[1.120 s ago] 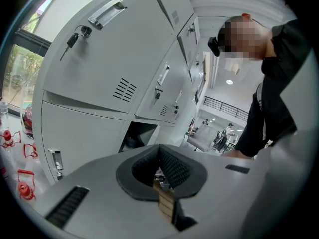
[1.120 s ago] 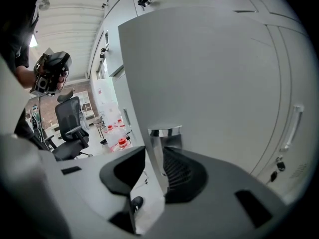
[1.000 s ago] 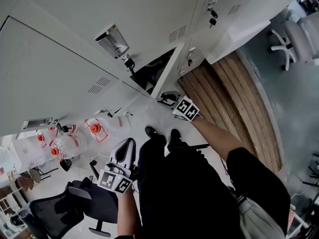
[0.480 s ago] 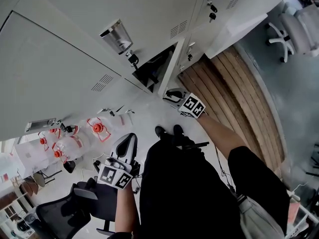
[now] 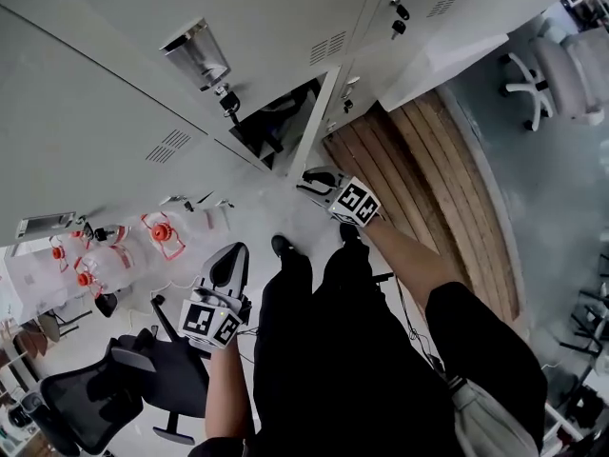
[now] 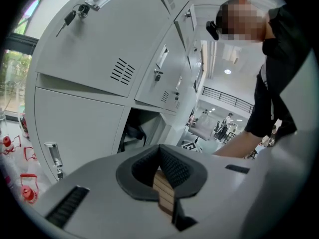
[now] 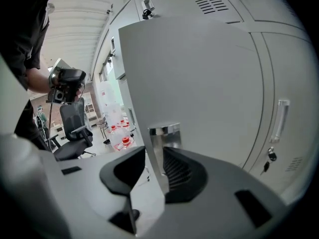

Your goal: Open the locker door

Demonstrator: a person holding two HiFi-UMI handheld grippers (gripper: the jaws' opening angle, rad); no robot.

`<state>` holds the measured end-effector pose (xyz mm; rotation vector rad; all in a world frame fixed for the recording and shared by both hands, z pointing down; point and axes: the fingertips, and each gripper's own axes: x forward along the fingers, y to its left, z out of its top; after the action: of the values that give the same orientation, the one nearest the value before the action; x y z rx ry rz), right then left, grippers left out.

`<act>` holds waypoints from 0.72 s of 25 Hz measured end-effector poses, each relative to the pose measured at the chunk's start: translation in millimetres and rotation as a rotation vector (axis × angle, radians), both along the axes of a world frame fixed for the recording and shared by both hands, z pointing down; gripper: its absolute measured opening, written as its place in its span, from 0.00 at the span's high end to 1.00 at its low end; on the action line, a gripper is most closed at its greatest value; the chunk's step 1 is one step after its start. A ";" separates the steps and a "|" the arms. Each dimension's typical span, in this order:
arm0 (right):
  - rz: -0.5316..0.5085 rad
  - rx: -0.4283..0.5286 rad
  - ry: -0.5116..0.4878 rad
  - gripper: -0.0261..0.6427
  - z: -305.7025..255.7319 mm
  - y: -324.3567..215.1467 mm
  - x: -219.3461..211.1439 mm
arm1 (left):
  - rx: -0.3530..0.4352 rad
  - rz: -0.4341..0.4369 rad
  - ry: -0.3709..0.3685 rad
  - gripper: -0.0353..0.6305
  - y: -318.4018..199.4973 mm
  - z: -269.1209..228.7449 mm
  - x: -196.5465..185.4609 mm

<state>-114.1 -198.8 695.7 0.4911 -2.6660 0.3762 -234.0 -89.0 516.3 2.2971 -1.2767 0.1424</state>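
Note:
A bank of grey lockers fills the top of the head view. One low locker stands open, its dark inside [image 5: 271,122] showing beside its door [image 5: 312,122]. My right gripper [image 5: 314,181] sits at that door's free edge. In the right gripper view the door [image 7: 199,83] runs between the jaws of the right gripper [image 7: 152,171], both pads against it, just below a chrome handle [image 7: 163,133]. My left gripper [image 5: 228,260] hangs lower left, away from the lockers, holding nothing. In the left gripper view the left gripper [image 6: 162,166] has its pads together, and the open locker [image 6: 142,133] lies ahead.
A wooden platform [image 5: 428,198] lies right of the open locker. Another locker door [image 5: 447,60] stands open above it. Water bottles with red caps [image 5: 157,231] stand on the floor at left, a black office chair [image 5: 105,388] lower left. The person's legs are close behind the right gripper.
The locker's dark opening shows wider than a second ago, the door having swung out with my right gripper on its edge. The left gripper stayed low at the left.

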 end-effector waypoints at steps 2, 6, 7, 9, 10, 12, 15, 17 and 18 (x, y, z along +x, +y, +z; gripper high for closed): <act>-0.025 0.001 -0.004 0.78 -0.7 2.3 6.1 | -0.007 -0.031 -0.014 0.92 1.6 8.5 7.9; -0.080 -0.001 -0.002 0.78 0.1 8.8 20.9 | -0.015 -0.092 -0.028 0.92 8.1 23.8 26.7; -0.094 -0.003 0.000 0.78 0.8 10.8 24.9 | -0.017 -0.105 -0.033 0.92 10.0 27.1 31.2; -0.121 -0.005 0.003 0.78 1.3 14.4 33.4 | -0.024 -0.128 -0.041 0.92 13.6 33.4 40.7; -0.133 -0.005 0.005 0.78 1.4 15.8 38.0 | -0.028 -0.136 -0.043 0.92 14.9 36.8 45.9; -0.155 -0.005 0.008 0.78 1.8 17.4 46.3 | -0.041 -0.147 -0.045 0.92 17.4 45.3 57.0; -0.188 -0.003 0.015 0.78 1.3 19.9 56.5 | -0.072 -0.154 -0.053 0.92 23.3 62.8 74.1; -0.195 -0.007 0.013 0.78 1.3 21.9 63.8 | -0.095 -0.158 -0.060 0.92 28.0 74.5 84.0; -0.195 -0.009 0.010 0.78 1.3 22.4 67.4 | -0.105 -0.162 -0.061 0.92 29.9 79.3 88.2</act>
<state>-46.7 -176.4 697.1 0.2267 -2.6710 0.3258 -145.8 -59.0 595.7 2.1061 -1.4448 0.2196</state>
